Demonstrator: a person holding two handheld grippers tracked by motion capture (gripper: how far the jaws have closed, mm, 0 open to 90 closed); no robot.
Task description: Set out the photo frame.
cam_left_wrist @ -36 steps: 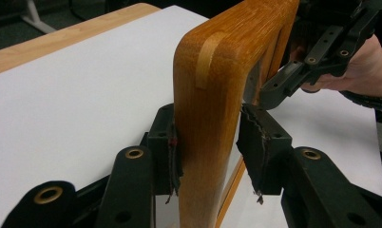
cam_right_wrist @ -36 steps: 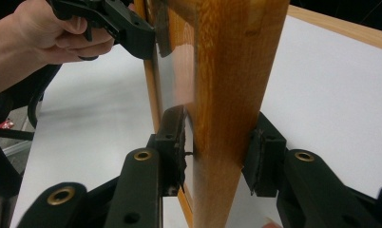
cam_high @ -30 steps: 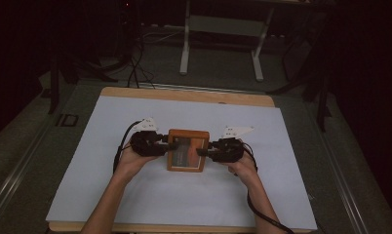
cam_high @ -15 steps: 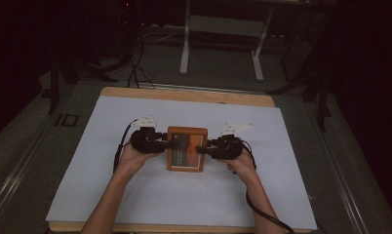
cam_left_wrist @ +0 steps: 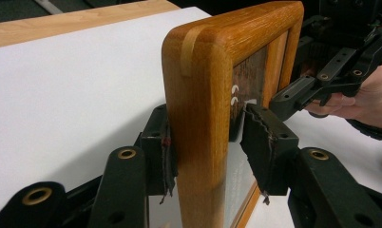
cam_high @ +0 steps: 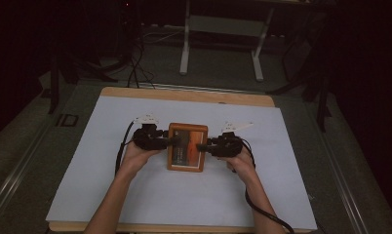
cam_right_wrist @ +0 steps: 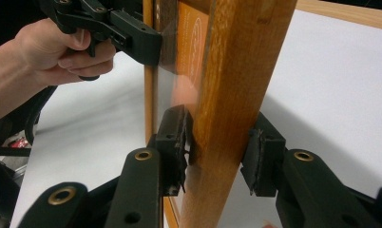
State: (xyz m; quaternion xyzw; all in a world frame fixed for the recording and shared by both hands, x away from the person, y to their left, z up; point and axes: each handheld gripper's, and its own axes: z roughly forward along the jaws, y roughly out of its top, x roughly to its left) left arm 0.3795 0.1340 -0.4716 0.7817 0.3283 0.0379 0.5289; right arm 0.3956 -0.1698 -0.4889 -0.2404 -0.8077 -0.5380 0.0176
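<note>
I'm working over one white sheet [cam_high: 135, 195] on a wooden table [cam_high: 184, 95] in a dark room. One wooden picture frame [cam_high: 186, 146] lies mid-sheet between my two grippers. Left gripper [cam_left_wrist: 208, 142]: jaws have just been opening, one pad off the frame's edge, so released. Right gripper [cam_right_wrist: 220, 147] straddles the opposite edge, one pad touching, the other apart. The frame is rounded oak around an orange-brown print; its white marks are unreadable.

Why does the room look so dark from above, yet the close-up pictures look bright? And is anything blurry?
High view: light falls on the white table cover, the room behind stays nearly black. Left gripper view: the wooden frame is sharp and casts a soft shadow. Right gripper view: the frame's glass shows hazy orange glare, and the hand behind is slightly soft.
</note>
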